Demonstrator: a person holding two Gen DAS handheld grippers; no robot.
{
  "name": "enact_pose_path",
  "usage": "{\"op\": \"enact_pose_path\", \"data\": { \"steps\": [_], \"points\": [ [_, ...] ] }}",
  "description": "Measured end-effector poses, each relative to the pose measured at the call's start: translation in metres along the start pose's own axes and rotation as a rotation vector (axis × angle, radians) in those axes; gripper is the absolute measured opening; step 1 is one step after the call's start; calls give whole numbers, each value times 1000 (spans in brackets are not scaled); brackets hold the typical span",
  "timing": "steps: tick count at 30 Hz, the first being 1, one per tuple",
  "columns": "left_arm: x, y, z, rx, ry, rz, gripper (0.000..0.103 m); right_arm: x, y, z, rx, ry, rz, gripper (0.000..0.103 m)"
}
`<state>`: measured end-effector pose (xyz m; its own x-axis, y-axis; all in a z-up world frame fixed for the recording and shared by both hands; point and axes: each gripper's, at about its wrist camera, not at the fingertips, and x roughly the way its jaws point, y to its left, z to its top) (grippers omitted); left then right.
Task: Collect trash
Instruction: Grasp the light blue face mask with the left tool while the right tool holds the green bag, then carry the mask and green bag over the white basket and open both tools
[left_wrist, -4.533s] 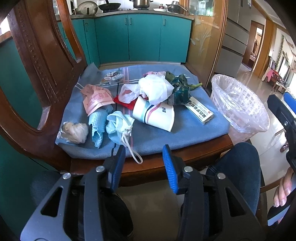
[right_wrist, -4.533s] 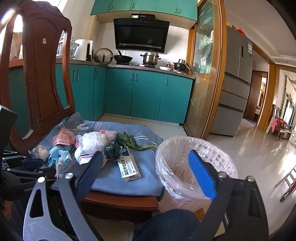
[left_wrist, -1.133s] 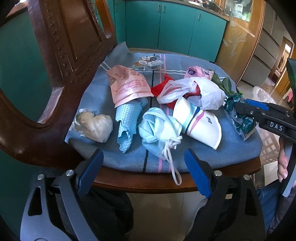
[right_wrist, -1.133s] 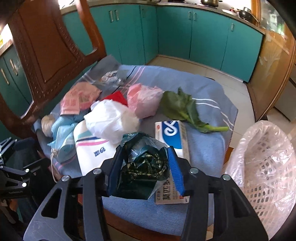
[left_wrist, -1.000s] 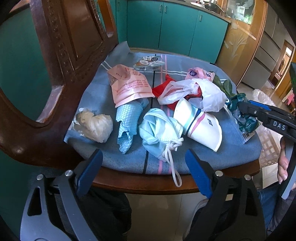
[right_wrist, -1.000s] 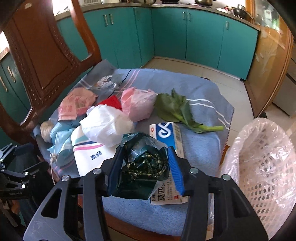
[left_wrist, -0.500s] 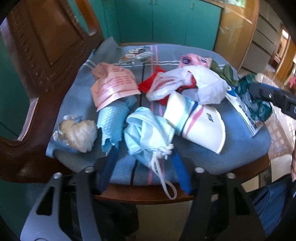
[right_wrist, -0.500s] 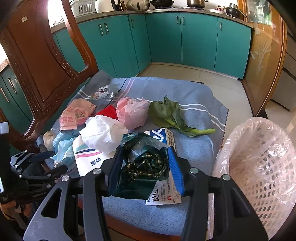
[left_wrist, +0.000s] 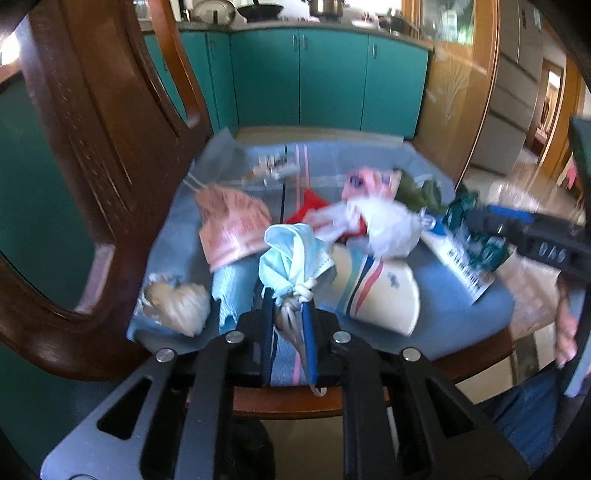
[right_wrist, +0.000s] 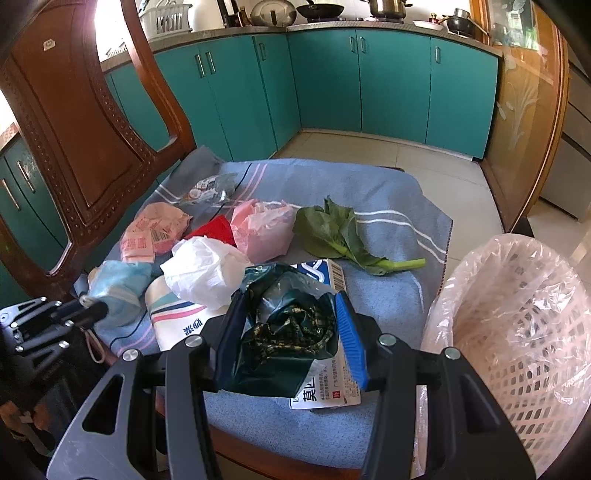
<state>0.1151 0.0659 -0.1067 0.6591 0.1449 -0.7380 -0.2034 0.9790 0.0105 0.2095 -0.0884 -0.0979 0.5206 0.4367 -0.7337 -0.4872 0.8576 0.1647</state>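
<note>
Teal kitchen cabinets (right_wrist: 391, 85) behind, carved wooden chair (right_wrist: 74, 122) with a blue striped cloth (right_wrist: 399, 295) over its seat, littered with trash. Left wrist view smeared by motion blur, print on wrappers unreadable; left gripper (left_wrist: 288, 295) cut off at the frame's edge in the right view, only its dark body seen beyond the right jaws' left side. One blue face mask (left_wrist: 291, 258), knotted at its ear loops, pinched at that knot by the left jaws, closed narrow, mask body bunched just ahead of the tips. One dark green foil wrapper (right_wrist: 288, 332) clamped between the right gripper (right_wrist: 291, 325) jaws, held at middling width. One medicine box (right_wrist: 325, 387) partly hidden beneath that wrapper. Ahead of the right jaws: one white plastic bag (right_wrist: 203, 273), one pink plastic bag (right_wrist: 262, 229), one leafy green stalk (right_wrist: 343, 236), one red scrap (right_wrist: 214, 229), one pink paper pouch (right_wrist: 155, 229). One crushed paper cup (left_wrist: 380, 291) right of the left jaws, one beige wad (left_wrist: 177, 302) to their left. One lined white basket (right_wrist: 517, 332) to the right of the right jaws, off the chair.
</note>
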Motion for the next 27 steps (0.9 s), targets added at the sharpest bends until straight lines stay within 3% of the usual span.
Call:
{"op": "enact_pose_path", "data": {
  "steps": [8,15,18,23,27],
  "points": [
    [-29,11,20,-50,-99,-32,16,-22,-6,5,9,-90,-35,49],
    [-34,0,40,-51,-127,-90,16,-70,-46,2,95,-217,-158,49],
    [-40,-28,54,0,-161,-145,16,-90,-82,-8,171,-239,-288,49],
    [-40,-91,72,95,-174,-264,16,-100,-141,-33,310,-189,-463,49],
    [-31,-148,78,171,-148,-381,16,-104,-167,-49,378,-154,-479,49]
  ]
}}
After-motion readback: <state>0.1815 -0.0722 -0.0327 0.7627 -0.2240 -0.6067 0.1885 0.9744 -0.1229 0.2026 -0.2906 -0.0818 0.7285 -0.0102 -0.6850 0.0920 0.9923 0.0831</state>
